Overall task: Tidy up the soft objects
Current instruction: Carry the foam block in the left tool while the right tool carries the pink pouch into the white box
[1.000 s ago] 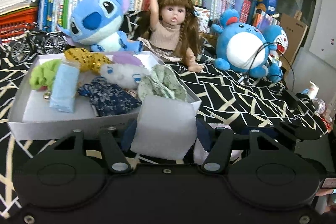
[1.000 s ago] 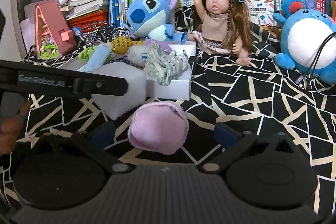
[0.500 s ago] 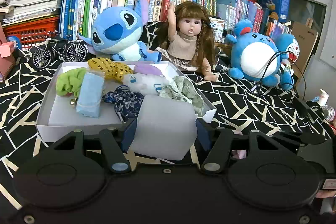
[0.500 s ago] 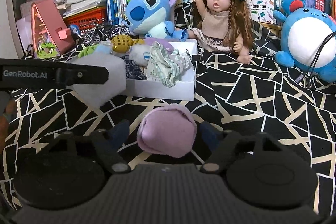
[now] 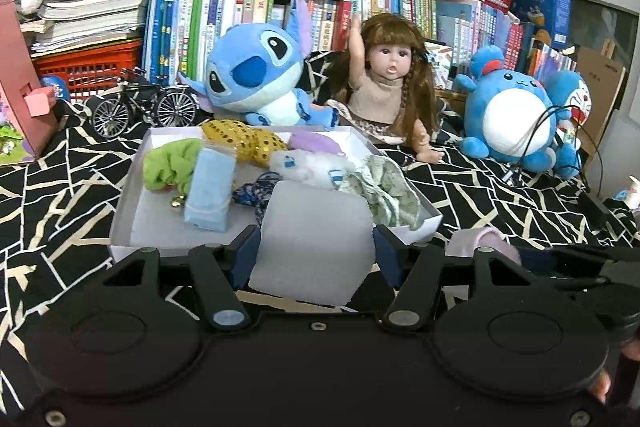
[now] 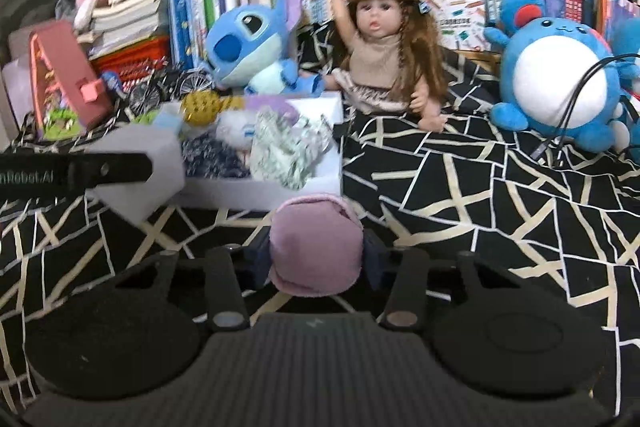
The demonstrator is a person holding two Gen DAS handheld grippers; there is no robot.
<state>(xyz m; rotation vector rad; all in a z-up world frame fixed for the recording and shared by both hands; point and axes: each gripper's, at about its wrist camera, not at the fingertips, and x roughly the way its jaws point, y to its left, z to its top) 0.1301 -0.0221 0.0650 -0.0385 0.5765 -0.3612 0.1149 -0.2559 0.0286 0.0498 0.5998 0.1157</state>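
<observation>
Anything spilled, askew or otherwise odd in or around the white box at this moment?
One thing: the crumpled green-patterned cloth hangs over the right rim of the shallow white box instead of lying inside. Otherwise nothing stands out; the pale foam block and pink soft pouch are held by the grippers.

Both views are evenly lit but a little dim and soft; fisheye bends the edges, strongest toward 3 and 9 o'clock.

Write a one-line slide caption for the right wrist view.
Right gripper closing on a pink plush pad, white box of soft items just ahead.
</observation>
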